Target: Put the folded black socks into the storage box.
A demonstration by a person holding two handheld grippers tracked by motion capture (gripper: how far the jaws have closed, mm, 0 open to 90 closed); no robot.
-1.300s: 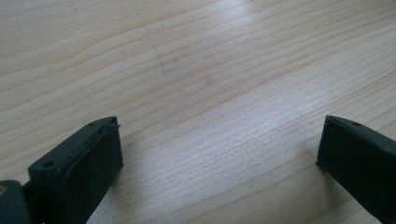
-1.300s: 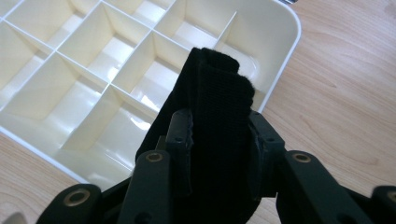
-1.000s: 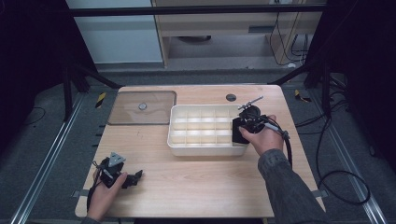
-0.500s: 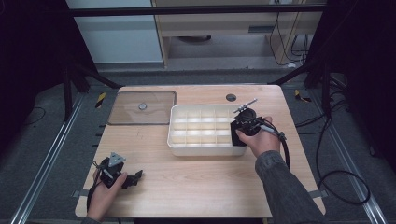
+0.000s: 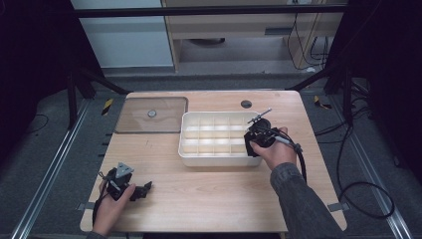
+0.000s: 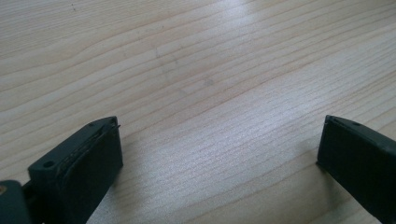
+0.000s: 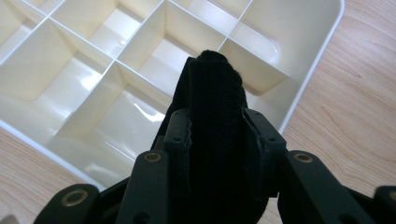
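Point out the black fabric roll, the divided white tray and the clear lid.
black fabric roll (image 7: 217,93): right gripper view, ribbed upper face.
divided white tray (image 5: 215,159): high view, near outer wall.
clear lid (image 5: 137,122): high view, flat pane left of its knob.

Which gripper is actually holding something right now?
The right gripper, over the white divided tray: its jaws are clamped on a black fabric piece. The left gripper stands open over bare table, nothing between its jaws.
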